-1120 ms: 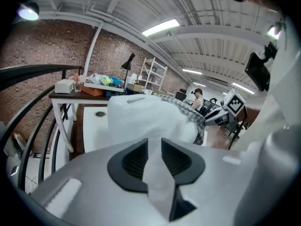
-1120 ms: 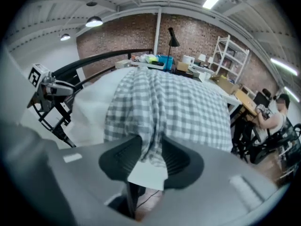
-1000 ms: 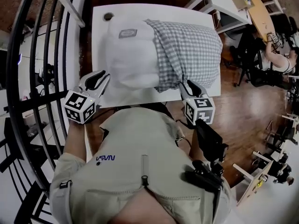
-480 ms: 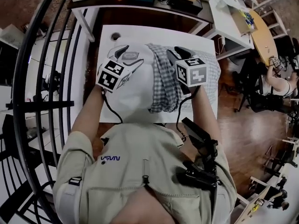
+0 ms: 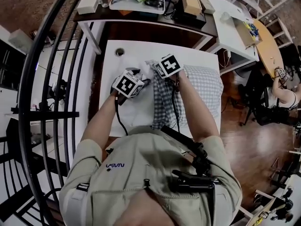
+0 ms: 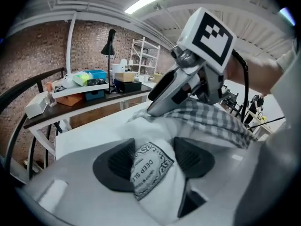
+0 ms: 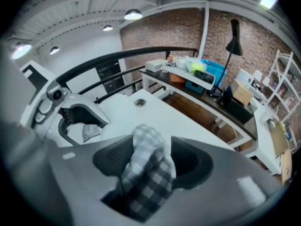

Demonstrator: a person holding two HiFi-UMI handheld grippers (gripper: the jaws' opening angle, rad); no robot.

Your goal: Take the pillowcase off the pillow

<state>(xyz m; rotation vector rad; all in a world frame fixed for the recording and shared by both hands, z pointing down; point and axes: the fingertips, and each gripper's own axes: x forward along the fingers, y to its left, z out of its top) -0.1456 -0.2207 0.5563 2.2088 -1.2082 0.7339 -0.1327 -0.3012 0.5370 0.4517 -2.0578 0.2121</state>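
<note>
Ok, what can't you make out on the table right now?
Head view: the pillow's middle, under both arms; its near end, behind the person's torso.
Head view: where the pillowcase opens, under the right arm.
Left gripper view: the label's print, partly blurred.
Head view: clutter on the far desk, too small.

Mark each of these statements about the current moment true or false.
1. The printed label on the pillow lies between the jaws of the left gripper. True; those jaws have just been closing.
2. The right gripper has nothing between its jaws. False: checked pillowcase fabric is bunched between them, and the jaws have just opened wider.
3. The pillowcase is fully off and lies on the floor. False: it covers the pillow's right part, on the white table.
4. Both grippers are over the table. True.
</note>
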